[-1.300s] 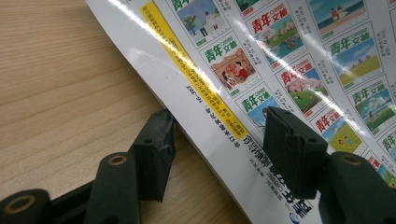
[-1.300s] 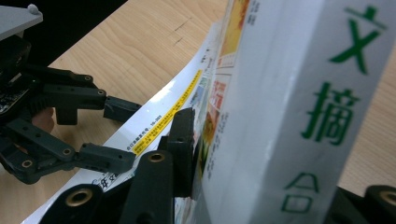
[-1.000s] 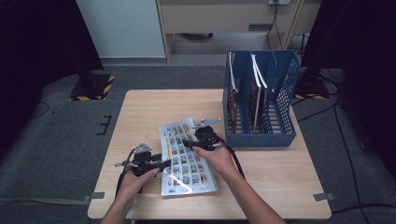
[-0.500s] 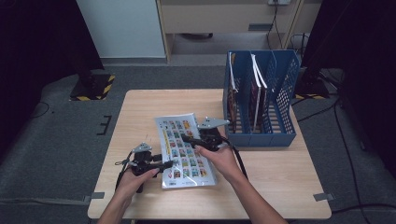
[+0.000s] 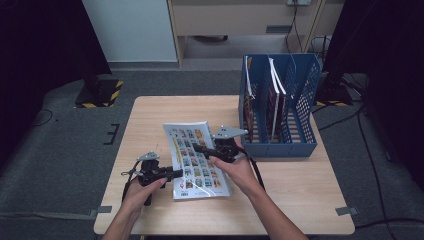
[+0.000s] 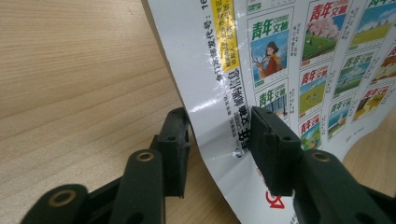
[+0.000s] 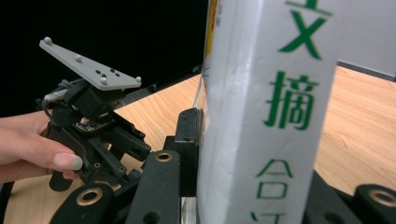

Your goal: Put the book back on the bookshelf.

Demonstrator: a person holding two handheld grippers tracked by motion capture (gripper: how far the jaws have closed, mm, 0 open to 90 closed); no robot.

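Right gripper [image 5: 200, 148] jaws clamped on magazine [image 5: 195, 150], left gripper [image 5: 179, 173] jaws just closing astride its edge, pads apart

Left of the blue file rack [image 5: 280, 110], bare table [image 5: 150, 115] lies open (the rack itself walls off the right side); the magazine [image 5: 196, 160] covers the middle.

Magazine [image 5: 197, 160]: white cover, grid of small colourful pictures, green and red lettering, yellow strip along one edge; spine white with green characters. Desk [image 5: 160, 115]: pale wood grain. Rack [image 5: 300, 115] at desk's far right corner: blue, perforated walls; red-spined and white-edged books inside. Grippers: black, brass-coloured rivets, grey plates. Floor: dark grey carpet, yellow-black hazard stripes beyond desk's far left corner.
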